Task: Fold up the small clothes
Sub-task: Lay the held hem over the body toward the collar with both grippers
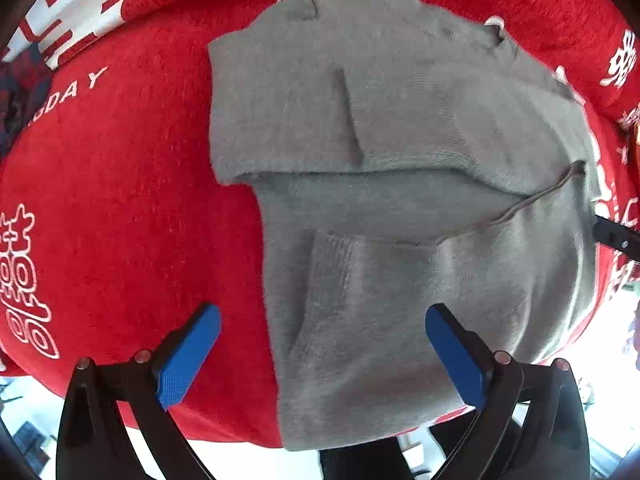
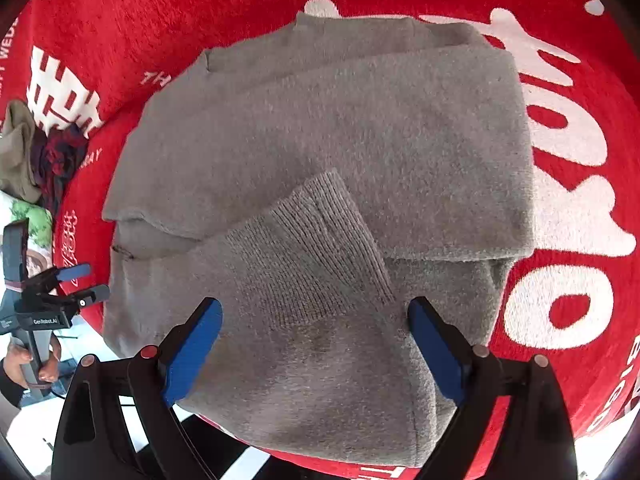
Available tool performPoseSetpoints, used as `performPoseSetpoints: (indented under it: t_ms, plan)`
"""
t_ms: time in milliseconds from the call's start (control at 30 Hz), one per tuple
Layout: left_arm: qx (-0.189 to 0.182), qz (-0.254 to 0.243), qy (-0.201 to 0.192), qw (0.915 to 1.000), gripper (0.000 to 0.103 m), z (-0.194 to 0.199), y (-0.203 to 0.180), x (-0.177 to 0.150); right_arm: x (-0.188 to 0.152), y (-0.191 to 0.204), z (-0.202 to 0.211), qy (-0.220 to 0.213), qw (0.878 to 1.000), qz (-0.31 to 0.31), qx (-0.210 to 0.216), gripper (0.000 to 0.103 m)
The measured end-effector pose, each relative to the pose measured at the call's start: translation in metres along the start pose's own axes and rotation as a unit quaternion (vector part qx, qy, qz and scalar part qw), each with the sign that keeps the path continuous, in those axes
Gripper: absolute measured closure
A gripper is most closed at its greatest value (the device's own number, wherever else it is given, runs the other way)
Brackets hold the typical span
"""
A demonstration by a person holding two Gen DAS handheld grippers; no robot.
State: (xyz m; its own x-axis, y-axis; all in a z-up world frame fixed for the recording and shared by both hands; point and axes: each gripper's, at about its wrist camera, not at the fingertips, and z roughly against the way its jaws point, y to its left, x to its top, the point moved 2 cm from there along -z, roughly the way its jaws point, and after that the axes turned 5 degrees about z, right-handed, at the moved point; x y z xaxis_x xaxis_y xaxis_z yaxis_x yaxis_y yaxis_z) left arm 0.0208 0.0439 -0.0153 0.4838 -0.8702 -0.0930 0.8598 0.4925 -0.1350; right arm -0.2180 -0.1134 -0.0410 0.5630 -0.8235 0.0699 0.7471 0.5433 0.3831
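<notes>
On the fuzzy red blanket with white lettering (image 1: 132, 184) lies the grey knitted sweater (image 1: 400, 120), partly folded: its top section is doubled down over the body, and a ribbed cuff (image 2: 308, 248) crosses the lower half at a slant.

Both of my tools stand wide open and hold nothing. My left gripper (image 1: 322, 354) hangs over the sweater's near left edge, so one blue pad sits above bare red blanket and the other above grey knit; the edge runs up between them, away from me. My right gripper (image 2: 314, 350) hovers over the lower body, just below the ribbed cuff, with knit under both pads. Whether either pad touches the cloth I cannot tell.

What remains looks longer away from me than across, with the folded band lying crosswise at the far end. The unfolded lower hem is nearest both tools, so I judge the next fold would lift that near part toward the folded band. My left sits closer to an edge it could pinch; my right is over the middle.

Off to the left, a small heap of other clothes (image 2: 36, 156) waits at the blanket's margin.
</notes>
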Motion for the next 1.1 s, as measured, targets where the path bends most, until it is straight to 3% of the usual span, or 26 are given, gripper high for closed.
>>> performPoseSetpoints:
  t_ms: [167, 367, 400, 433, 467, 500, 533, 567, 600, 733, 867, 1000, 1100]
  plan:
    - [-0.012, 0.02, -0.004, 0.9997, 0.0, -0.006, 0.006, 0.006, -0.001, -0.003, 0.003, -0.006, 1.0, -0.005, 0.001, 0.008]
    - [-0.06, 0.005, 0.03, 0.9978, 0.001, -0.036, 0.009, 0.023, 0.002, -0.012, -0.001, -0.002, 1.0, -0.008, -0.002, 0.008]
    - [-0.061, -0.004, 0.03, 0.9977, 0.002, -0.038, 0.007, 0.025, 0.003, -0.013, -0.003, -0.001, 1.0, -0.008, -0.003, 0.008]
    - [-0.06, -0.012, 0.027, 0.9978, 0.013, -0.037, 0.002, 0.026, 0.004, -0.013, -0.005, 0.001, 1.0, -0.008, -0.005, 0.008]
    - [-0.056, -0.022, 0.025, 0.9979, 0.032, -0.038, -0.002, 0.029, 0.005, -0.013, -0.01, 0.006, 1.0, -0.008, -0.008, 0.014]
    - [-0.046, -0.032, 0.026, 0.9981, 0.041, -0.041, -0.005, 0.029, 0.005, -0.012, -0.013, 0.012, 1.0, -0.008, -0.012, 0.036]
    - [-0.037, -0.037, 0.023, 0.9984, 0.057, -0.04, -0.007, 0.029, 0.004, -0.011, -0.015, 0.018, 0.999, -0.005, -0.026, 0.05]
    - [-0.035, -0.04, 0.017, 0.9985, 0.075, -0.038, -0.009, 0.028, 0.003, -0.008, -0.015, 0.02, 0.998, 0.009, -0.062, 0.08]
    - [-0.04, -0.036, 0.012, 0.9985, 0.085, -0.035, -0.007, 0.028, 0.002, -0.006, -0.013, 0.021, 0.997, 0.016, -0.066, 0.096]
    - [-0.083, -0.015, -0.012, 0.9964, 0.098, -0.003, 0.003, 0.026, -0.007, 0.004, 0.014, -0.005, 0.998, 0.029, -0.059, 0.096]
    - [-0.112, -0.022, -0.05, 0.9923, 0.098, 0.044, 0.001, 0.028, -0.008, 0.013, 0.057, -0.053, 0.997, 0.029, -0.046, 0.096]
    - [-0.124, -0.039, -0.089, 0.9876, 0.098, 0.083, 0.005, 0.048, 0.008, 0.019, 0.096, -0.099, 0.994, 0.03, -0.043, 0.097]
    - [-0.125, -0.049, -0.124, 0.9832, 0.098, 0.109, -0.01, 0.089, 0.04, 0.019, 0.107, -0.117, 0.991, 0.039, -0.053, 0.097]
